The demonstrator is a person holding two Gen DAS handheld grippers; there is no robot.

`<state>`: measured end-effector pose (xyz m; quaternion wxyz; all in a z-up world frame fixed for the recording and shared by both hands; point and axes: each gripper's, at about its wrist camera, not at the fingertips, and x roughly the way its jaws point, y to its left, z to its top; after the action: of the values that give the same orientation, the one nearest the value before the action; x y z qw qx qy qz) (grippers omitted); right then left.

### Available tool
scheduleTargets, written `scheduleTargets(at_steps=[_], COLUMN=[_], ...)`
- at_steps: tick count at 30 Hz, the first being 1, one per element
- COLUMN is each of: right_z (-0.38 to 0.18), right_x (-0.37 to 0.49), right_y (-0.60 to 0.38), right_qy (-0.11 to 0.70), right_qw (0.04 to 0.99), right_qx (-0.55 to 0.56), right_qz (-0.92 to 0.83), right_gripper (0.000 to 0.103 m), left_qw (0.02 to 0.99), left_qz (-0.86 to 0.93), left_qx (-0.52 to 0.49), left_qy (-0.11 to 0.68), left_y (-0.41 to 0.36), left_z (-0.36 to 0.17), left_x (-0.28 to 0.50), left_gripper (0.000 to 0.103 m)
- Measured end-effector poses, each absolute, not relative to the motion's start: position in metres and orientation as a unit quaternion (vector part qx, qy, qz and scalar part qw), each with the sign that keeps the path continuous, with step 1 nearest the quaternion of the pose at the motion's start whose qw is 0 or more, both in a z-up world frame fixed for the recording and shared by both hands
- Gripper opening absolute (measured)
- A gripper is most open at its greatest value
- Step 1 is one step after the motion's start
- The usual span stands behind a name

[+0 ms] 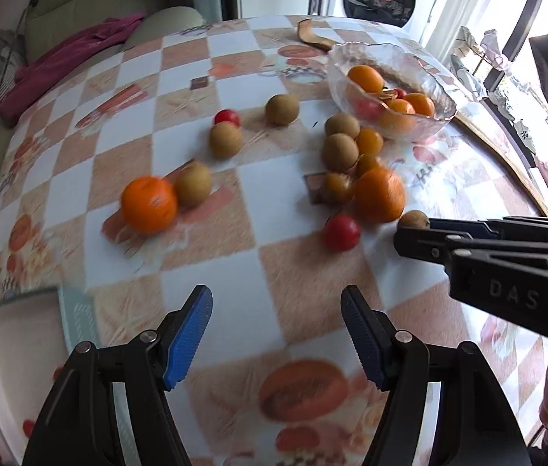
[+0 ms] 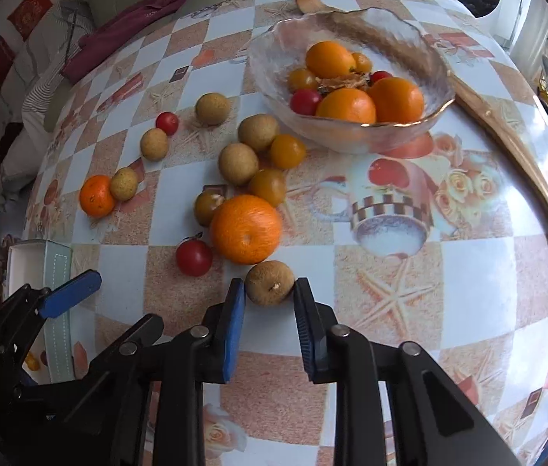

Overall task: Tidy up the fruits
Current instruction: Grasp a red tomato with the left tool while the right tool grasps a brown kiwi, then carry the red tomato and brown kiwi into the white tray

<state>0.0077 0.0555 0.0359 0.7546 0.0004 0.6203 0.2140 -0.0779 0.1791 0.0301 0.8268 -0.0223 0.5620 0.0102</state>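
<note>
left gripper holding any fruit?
No, the left gripper is open over bare tablecloth, nothing between its pads.

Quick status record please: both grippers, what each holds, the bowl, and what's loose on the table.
left gripper: open, empty, above bare tablecloth
right gripper: closed on a brown round fruit, still on the table
glass bowl: holds oranges, red and yellow small tomatoes
loose on table: large orange, small orange, red tomato, several brown fruits, yellow tomatoes
white tray: near left gripper
</note>
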Motion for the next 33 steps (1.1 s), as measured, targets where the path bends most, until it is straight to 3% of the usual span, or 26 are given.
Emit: scheduleTargets(at_steps=[9,14,18,33], right_z=[0.034,0.034,0.034,0.046], right_x=[0.02,0.023,0.024,-0.009], right_y=[0.024,0.008,0.003,-0.007], right_qy=[0.625,0.627,0.626,0.627], right_qw=[0.755,0.756,0.757,0.755], right_qx=[0.029,0.041,0.043,0.047], right_qz=[0.196,0.185,0.184,0.186], right_gripper=[0.028,0.028,0.027,0.027], left_qw=[0.828,0.831,0.832,0.826], left_qz=[-0.004,-0.007,-0.015,-0.029], left_qx=[-0.009,0.001,0.001,-0.035], left_qy=[0.561,0.556,0.554,0.562], left_y=[0.16,0.149,0.144,0.143], left_z=[0.02,0.02,0.022,0.037], left_x=[-0.046,-0.037,-0.03,-0.086], left_gripper=[0.069,0.052,0.024,0.022])
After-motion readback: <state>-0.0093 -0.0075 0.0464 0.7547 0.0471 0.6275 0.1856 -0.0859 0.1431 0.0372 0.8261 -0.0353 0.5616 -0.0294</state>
